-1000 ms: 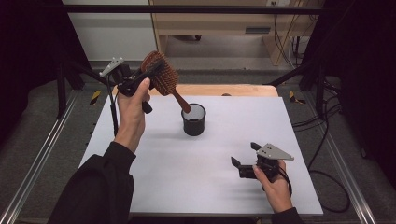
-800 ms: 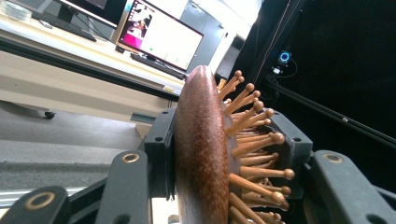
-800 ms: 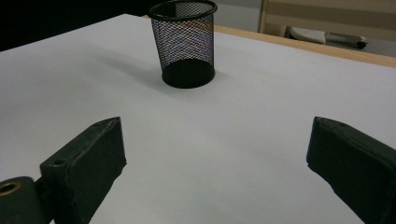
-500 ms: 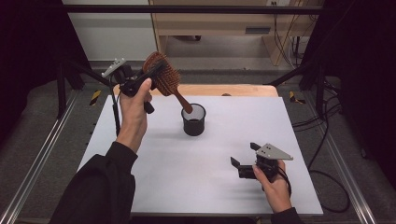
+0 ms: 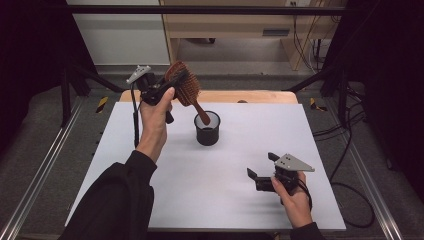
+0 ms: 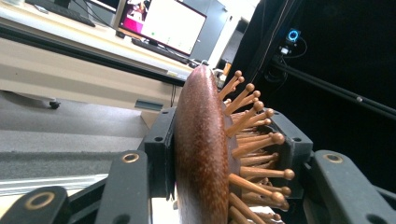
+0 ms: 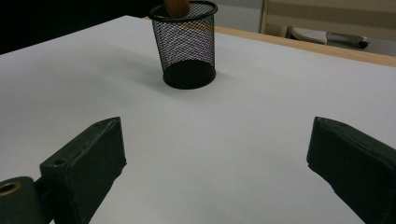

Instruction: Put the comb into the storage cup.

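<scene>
Above the mesh cup [image 5: 207,129], left tool [image 5: 172,86] clamping hairbrush [image 5: 186,89], handle at rim

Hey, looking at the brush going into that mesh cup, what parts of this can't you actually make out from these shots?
- Hairbrush handle tip, high view: hidden behind the mesh cup rim, so how deep it sits is unclear.
- Hairbrush, right gripper view: cut off by the top edge.
- Handle, left gripper view: cut off by the bottom edge beyond the left gripper.
- Cup bottom, right gripper view: too dark to read.
- Right gripper: jaws cut off at the bottom edge.
</scene>
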A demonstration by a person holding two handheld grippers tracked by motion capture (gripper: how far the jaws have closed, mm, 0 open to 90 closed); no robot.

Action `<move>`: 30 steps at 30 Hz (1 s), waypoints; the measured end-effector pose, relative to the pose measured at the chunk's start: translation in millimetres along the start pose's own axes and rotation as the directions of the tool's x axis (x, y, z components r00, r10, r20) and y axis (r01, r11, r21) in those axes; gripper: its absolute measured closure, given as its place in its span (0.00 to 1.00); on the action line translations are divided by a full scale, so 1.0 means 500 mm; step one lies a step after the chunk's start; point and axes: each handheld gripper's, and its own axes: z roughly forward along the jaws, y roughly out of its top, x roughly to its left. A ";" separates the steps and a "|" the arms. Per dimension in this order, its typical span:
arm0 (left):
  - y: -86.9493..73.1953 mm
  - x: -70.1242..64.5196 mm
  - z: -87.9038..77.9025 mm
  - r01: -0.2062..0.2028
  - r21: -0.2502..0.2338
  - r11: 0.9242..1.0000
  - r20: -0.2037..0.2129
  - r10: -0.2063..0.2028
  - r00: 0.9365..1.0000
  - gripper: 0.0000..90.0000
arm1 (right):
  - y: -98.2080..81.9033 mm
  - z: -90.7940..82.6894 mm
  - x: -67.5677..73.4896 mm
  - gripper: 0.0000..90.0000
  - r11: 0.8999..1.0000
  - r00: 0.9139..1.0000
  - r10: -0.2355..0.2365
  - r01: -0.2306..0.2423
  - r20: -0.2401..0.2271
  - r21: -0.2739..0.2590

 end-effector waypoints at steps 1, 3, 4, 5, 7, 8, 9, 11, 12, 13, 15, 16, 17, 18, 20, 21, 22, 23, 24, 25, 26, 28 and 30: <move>-0.003 -0.001 0.003 -0.003 0.004 1.000 0.001 0.003 1.000 0.57 | 0.000 0.000 0.000 0.05 1.000 1.000 0.000 0.000 0.000 0.000; -0.007 -0.004 0.008 -0.008 0.010 1.000 0.002 0.008 1.000 0.57 | 0.000 0.000 0.000 0.05 1.000 1.000 0.000 0.000 0.000 -0.002; -0.009 -0.005 0.010 -0.012 0.014 1.000 0.002 0.012 1.000 0.57 | 0.000 0.000 0.000 0.05 1.000 1.000 0.001 -0.001 -0.001 -0.004; -0.012 -0.006 0.013 -0.014 0.017 1.000 0.002 0.014 1.000 0.57 | 0.000 -0.001 -0.001 0.05 1.000 1.000 0.000 0.000 0.000 -0.003; -0.016 -0.007 0.018 -0.022 0.025 0.999 0.005 0.022 1.000 0.57 | 0.000 -0.001 -0.003 0.05 1.000 1.000 0.001 -0.001 0.009 -0.005; -0.018 -0.008 0.019 -0.025 0.030 0.999 0.004 0.025 1.000 0.57 | 0.000 -0.002 -0.004 0.05 1.000 1.000 0.004 -0.004 0.011 -0.006; -0.021 -0.008 0.020 -0.025 0.032 0.999 0.005 0.025 1.000 0.57 | 0.000 -0.002 -0.004 0.05 1.000 1.000 0.008 -0.007 0.012 -0.008; -0.026 -0.008 0.023 -0.017 0.035 0.999 0.005 0.017 1.000 0.57 | -0.001 -0.003 -0.005 0.05 1.000 1.000 0.008 -0.008 0.011 -0.006; -0.029 -0.008 0.024 -0.012 0.034 0.999 0.005 0.012 1.000 0.57 | -0.001 -0.003 -0.005 0.05 1.000 1.000 0.008 -0.008 0.011 -0.006; -0.032 -0.008 0.026 -0.003 0.035 0.999 0.004 0.003 1.000 0.57 | -0.001 -0.003 -0.005 0.05 1.000 1.000 0.007 -0.007 0.011 -0.007; -0.036 -0.007 0.029 -0.003 0.041 0.999 0.002 0.002 1.000 0.57 | -0.001 -0.002 -0.004 0.05 1.000 1.000 0.007 -0.006 0.010 -0.007; -0.038 -0.008 0.031 -0.007 0.042 0.999 -0.001 0.007 1.000 0.57 | 0.000 -0.002 -0.004 0.05 1.000 1.000 0.007 -0.007 0.009 -0.008; -0.040 -0.008 0.032 -0.017 0.048 0.999 -0.004 0.017 1.000 0.57 | 0.000 -0.003 -0.005 0.05 1.000 1.000 0.009 -0.009 0.012 -0.009; -0.041 -0.008 0.033 -0.025 0.053 0.998 -0.009 0.026 1.000 0.57 | 0.000 -0.003 -0.005 0.05 1.000 1.000 0.010 -0.010 0.013 -0.010; -0.044 -0.008 0.034 -0.017 0.053 0.998 -0.009 0.018 1.000 0.57 | -0.001 -0.003 -0.006 0.05 1.000 1.000 0.012 -0.012 0.012 -0.010; -0.045 -0.007 0.034 -0.004 0.052 0.999 -0.004 0.004 1.000 0.57 | -0.001 -0.004 -0.006 0.05 1.000 1.000 0.012 -0.012 0.013 -0.010; -0.046 -0.007 0.034 0.009 0.046 0.999 0.000 -0.009 1.000 0.57 | -0.001 -0.004 -0.006 0.05 1.000 1.000 0.012 -0.012 0.013 -0.010; -0.047 -0.007 0.034 0.008 0.047 0.999 0.000 -0.008 1.000 0.57 | -0.001 -0.004 -0.006 0.05 1.000 1.000 0.012 -0.012 0.012 -0.010; -0.047 -0.008 0.035 -0.003 0.049 0.999 -0.007 0.004 1.000 0.57 | -0.001 -0.004 -0.006 0.05 1.000 1.000 0.012 -0.012 0.012 -0.010; -0.047 -0.008 0.035 -0.020 0.053 0.998 -0.013 0.020 1.000 0.57 | 0.000 -0.004 -0.006 0.05 1.000 1.000 0.012 -0.012 0.012 -0.011; -0.048 -0.008 0.036 -0.026 0.057 0.998 -0.016 0.027 1.000 0.57 | 0.000 -0.004 -0.006 0.05 1.000 1.000 0.015 -0.015 0.012 -0.013; -0.052 -0.006 0.036 -0.021 0.063 0.998 -0.017 0.023 1.000 0.57 | 0.000 -0.004 -0.007 0.05 1.000 1.000 0.021 -0.020 0.011 -0.017; -0.056 -0.007 0.036 -0.031 0.069 0.997 -0.018 0.033 0.999 0.57 | 0.000 -0.004 -0.007 0.05 1.000 1.000 0.021 -0.021 0.012 -0.017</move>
